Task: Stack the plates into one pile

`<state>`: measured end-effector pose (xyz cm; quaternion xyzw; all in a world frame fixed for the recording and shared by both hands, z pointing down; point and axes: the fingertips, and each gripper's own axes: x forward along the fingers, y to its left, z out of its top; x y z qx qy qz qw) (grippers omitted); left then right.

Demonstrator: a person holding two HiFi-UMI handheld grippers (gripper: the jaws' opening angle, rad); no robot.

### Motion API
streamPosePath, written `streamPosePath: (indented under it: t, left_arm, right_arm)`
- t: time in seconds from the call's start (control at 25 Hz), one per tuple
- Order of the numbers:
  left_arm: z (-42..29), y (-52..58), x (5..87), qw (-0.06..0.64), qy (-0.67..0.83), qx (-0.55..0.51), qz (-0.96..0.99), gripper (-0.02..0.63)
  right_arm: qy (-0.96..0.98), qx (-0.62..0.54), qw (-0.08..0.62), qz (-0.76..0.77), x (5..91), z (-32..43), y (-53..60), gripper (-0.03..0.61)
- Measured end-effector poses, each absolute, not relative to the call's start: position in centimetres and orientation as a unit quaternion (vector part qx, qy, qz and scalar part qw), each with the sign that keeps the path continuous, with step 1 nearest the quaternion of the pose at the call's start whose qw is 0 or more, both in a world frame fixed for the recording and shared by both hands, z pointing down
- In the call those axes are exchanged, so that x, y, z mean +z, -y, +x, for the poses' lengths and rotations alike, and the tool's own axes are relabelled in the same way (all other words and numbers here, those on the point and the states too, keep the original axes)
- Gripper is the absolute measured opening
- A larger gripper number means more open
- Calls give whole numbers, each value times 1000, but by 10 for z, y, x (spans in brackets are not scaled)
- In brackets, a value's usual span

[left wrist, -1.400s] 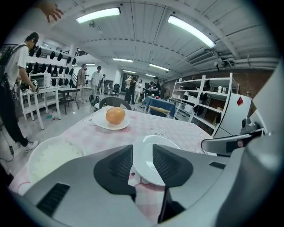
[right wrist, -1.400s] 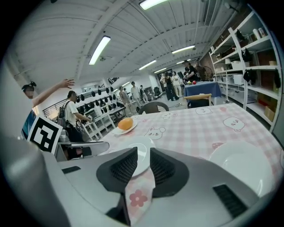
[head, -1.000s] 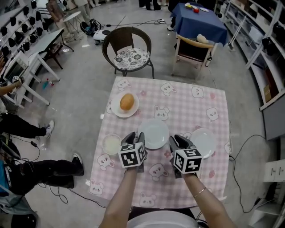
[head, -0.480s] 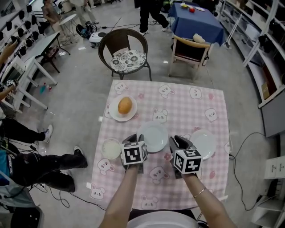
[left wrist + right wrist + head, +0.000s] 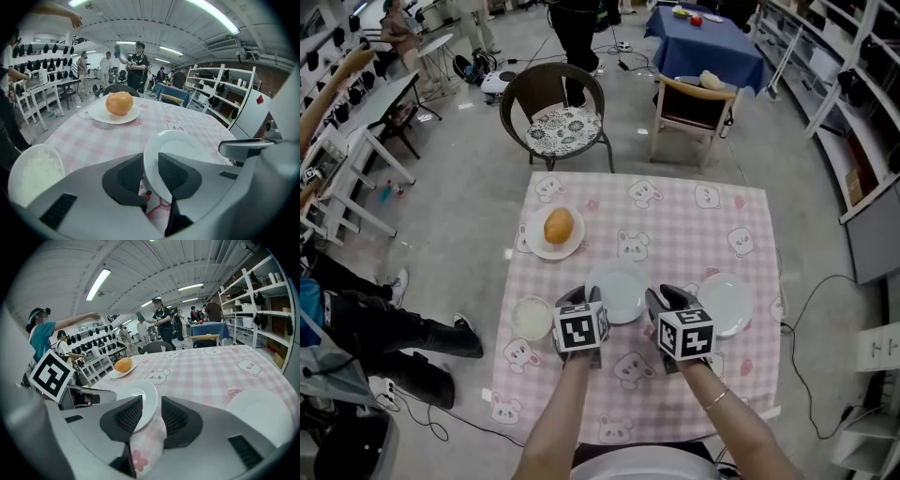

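Note:
Three white plates lie on the pink checked tablecloth. The far-left plate [image 5: 553, 234] carries an orange bun [image 5: 119, 102]. The empty middle plate [image 5: 617, 289] lies between my grippers, and another empty plate [image 5: 725, 302] is at the right. My left gripper [image 5: 578, 302] has just been closing, and its jaws are on the middle plate's [image 5: 187, 150] near-left rim. My right gripper [image 5: 667, 302] has just been opening. That plate's [image 5: 140, 401] right rim and a raised fold of tablecloth [image 5: 147, 441] sit loosely between its jaws.
A bowl of rice [image 5: 532, 317] stands just left of the left gripper. Two chairs [image 5: 558, 112] stand beyond the table's far edge. People stand and sit around the room, and legs [image 5: 403, 333] stretch out on the floor at the left. A cable [image 5: 825, 291] runs along the right.
Both grippers have stayed at the middle plate, which has not left the table. A person has walked up behind the dark chair at the far side.

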<state>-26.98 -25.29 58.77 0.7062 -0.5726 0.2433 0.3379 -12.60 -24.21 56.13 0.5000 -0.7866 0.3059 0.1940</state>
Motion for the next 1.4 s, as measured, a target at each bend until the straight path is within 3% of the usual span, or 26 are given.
streamPosePath:
  t: [0.56, 0.8, 1.4]
  left_arm:
    - [-271, 253, 589, 342, 570, 241, 707, 117]
    - [-271, 254, 590, 344, 568, 240, 708, 117]
    - [-275, 253, 578, 343, 566, 204, 721, 100]
  right_arm:
    - [765, 316, 249, 503, 593, -135, 256, 135]
    - [761, 315, 265, 501, 595, -143, 257, 97]
    - [747, 364, 212, 514, 586, -141, 251, 76]
